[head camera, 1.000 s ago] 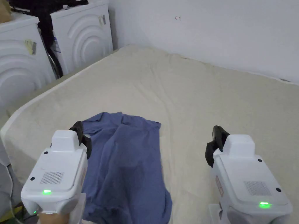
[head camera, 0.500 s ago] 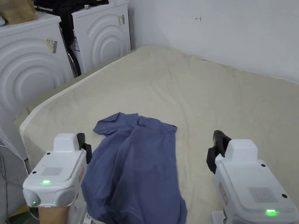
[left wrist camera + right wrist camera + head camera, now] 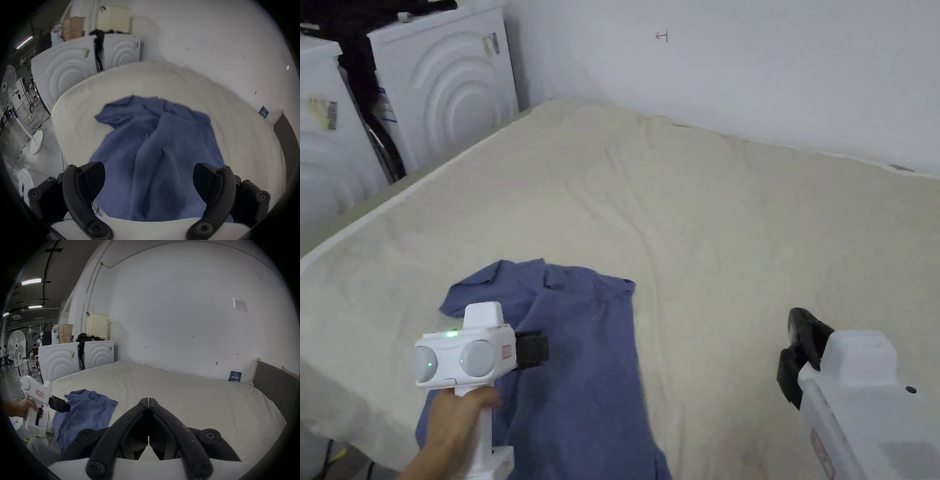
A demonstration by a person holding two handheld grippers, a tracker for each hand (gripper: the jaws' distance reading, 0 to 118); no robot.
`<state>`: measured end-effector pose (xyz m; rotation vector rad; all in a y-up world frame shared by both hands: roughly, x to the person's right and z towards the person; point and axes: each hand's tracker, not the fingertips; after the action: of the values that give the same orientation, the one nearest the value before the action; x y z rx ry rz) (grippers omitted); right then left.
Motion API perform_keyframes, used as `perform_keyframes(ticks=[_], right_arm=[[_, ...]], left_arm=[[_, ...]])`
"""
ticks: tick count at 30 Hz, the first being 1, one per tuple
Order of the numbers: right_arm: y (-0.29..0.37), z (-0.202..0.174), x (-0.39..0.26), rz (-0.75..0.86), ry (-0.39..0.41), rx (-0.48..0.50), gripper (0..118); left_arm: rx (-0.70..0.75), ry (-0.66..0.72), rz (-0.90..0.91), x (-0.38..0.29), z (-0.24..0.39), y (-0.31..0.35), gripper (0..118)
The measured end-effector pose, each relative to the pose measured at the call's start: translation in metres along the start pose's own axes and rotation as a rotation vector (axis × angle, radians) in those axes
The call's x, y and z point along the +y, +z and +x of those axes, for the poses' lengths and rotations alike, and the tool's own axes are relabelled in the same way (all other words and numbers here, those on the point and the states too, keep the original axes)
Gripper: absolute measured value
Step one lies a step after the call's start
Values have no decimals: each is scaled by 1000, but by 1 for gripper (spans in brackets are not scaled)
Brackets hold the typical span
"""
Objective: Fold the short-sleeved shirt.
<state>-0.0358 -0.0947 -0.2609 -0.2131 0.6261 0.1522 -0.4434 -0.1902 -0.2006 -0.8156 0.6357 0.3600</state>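
the rumpled blue short-sleeved cotton shirt (image 3: 575,362) lies in the lower left of the head view, on the cream-sheeted bed (image 3: 737,237), its lower part hanging over the near edge. your left claw (image 3: 148,183) hangs above the shirt with jaws spread wide, holding nothing. your right claw (image 3: 148,400), at the lower right of the head view, has its jaws pressed together and empty, over bare sheet, well apart from the shirt.

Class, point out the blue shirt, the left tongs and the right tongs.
blue shirt (image 3: 581,356): head view, middle of the cloth.
left tongs (image 3: 148,181): left gripper view, gap between open tips.
right tongs (image 3: 148,400): right gripper view, closed tips.
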Motion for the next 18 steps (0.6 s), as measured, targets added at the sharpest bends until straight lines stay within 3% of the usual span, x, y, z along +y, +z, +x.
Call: perform_keyframes(ticks=[3, 5, 6, 9, 11, 12, 13, 18], right_arm=[[1, 10, -7, -21, -1, -29, 1], [2, 17, -11, -35, -2, -46, 1], [3, 21, -13, -44, -2, -54, 1], [5, 30, -19, -64, -6, -72, 1], [8, 36, -23, -70, -18, -87, 1], [10, 38, -24, -72, -26, -90, 1], [11, 41, -24, -73, -33, -92, 1], [24, 51, -21, -51, -58, -106, 1]], left_arm=[[1, -3, -76, -3, 10, -30, 109], [27, 5, -131, -8, 13, -50, 96], [28, 0, -162, -11, 14, -56, 81], [40, -4, -106, -19, 18, -52, 73], [11, -8, -119, -17, 19, -48, 46], [7, -5, -115, -17, 21, -47, 21], [10, -5, -115, -17, 20, -45, 5], [-43, 90, -72, -11, 15, -22, 4]])
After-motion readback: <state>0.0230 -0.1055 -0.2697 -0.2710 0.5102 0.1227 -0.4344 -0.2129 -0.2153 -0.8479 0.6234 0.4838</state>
